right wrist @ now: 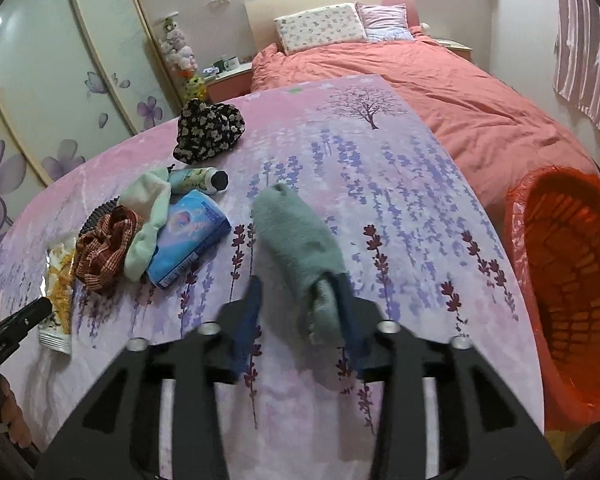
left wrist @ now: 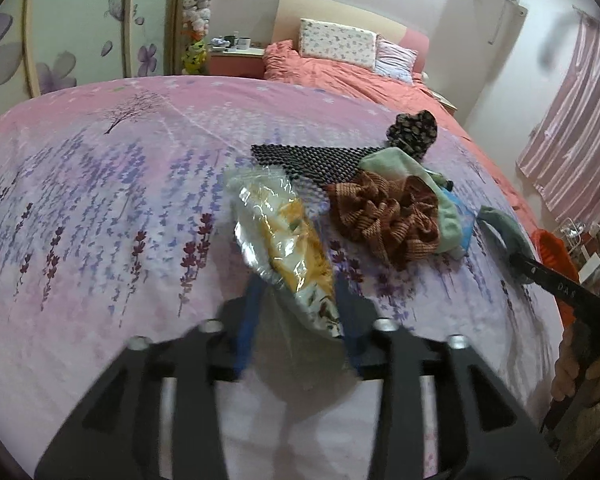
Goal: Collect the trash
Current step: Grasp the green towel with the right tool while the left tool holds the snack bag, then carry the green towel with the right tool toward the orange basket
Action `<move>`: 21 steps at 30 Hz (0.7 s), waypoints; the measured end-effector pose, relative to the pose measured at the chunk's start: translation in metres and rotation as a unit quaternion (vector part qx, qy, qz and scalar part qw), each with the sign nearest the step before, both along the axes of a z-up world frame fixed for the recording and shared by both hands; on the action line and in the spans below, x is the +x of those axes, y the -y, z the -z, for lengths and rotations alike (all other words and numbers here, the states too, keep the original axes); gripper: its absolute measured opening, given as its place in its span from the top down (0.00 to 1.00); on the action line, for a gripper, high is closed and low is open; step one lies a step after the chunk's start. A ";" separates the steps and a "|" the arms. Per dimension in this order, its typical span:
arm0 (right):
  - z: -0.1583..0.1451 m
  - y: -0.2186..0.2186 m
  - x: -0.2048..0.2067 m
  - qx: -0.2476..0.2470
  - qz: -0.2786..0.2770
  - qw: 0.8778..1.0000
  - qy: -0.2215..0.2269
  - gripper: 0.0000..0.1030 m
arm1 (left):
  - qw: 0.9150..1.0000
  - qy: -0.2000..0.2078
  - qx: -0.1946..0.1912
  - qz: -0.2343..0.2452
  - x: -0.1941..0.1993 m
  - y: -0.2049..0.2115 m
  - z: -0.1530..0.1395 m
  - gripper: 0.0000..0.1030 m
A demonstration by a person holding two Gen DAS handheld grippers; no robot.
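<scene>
A clear plastic wrapper with yellow print [left wrist: 284, 248] lies on the lavender-print cloth, its near end between the blue fingers of my left gripper [left wrist: 296, 320], which stand wide apart. It also shows in the right wrist view [right wrist: 60, 288]. A grey-green sock [right wrist: 296, 240] lies on the cloth with its near end against the right finger of my right gripper [right wrist: 300, 312], whose jaws are open. The sock also shows in the left wrist view [left wrist: 504, 232]. An orange bin lined with a red bag [right wrist: 564, 280] stands beyond the cloth's right edge.
A pile sits on the cloth: brown scrunchie [left wrist: 384, 216], pale green cloth [right wrist: 148, 220], blue tissue pack [right wrist: 188, 236], small bottle [right wrist: 200, 180], black mesh mat [left wrist: 312, 160], black floral scrunchie [right wrist: 208, 132]. A bed with salmon duvet [right wrist: 440, 92] lies behind, a wardrobe [right wrist: 40, 80] to the left.
</scene>
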State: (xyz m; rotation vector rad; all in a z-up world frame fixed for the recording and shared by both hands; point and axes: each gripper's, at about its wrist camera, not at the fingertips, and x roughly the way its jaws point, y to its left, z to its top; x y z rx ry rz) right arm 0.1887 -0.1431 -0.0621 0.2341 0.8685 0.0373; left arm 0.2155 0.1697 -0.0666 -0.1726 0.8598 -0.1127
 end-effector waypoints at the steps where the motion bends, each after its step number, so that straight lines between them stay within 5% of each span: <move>1: 0.001 0.001 0.001 0.002 0.000 1.000 -0.002 0.58 | 1.000 0.000 0.001 -0.001 0.001 0.000 0.000 0.52; 11: 0.006 0.005 0.016 0.007 0.013 1.000 -0.008 0.59 | 1.000 -0.022 0.016 -0.013 0.017 0.015 0.012 0.48; 14: 0.006 0.003 0.017 0.008 0.010 1.000 -0.008 0.78 | 0.999 -0.020 0.028 -0.018 0.017 0.019 0.014 0.50; 16: 0.004 0.005 0.013 0.013 0.008 1.000 -0.005 0.89 | 0.999 -0.019 0.032 -0.019 0.017 0.021 0.014 0.60; 21: -0.011 0.010 -0.003 0.011 0.014 1.000 0.019 0.91 | 1.000 -0.009 0.024 -0.016 0.015 0.019 0.008 0.77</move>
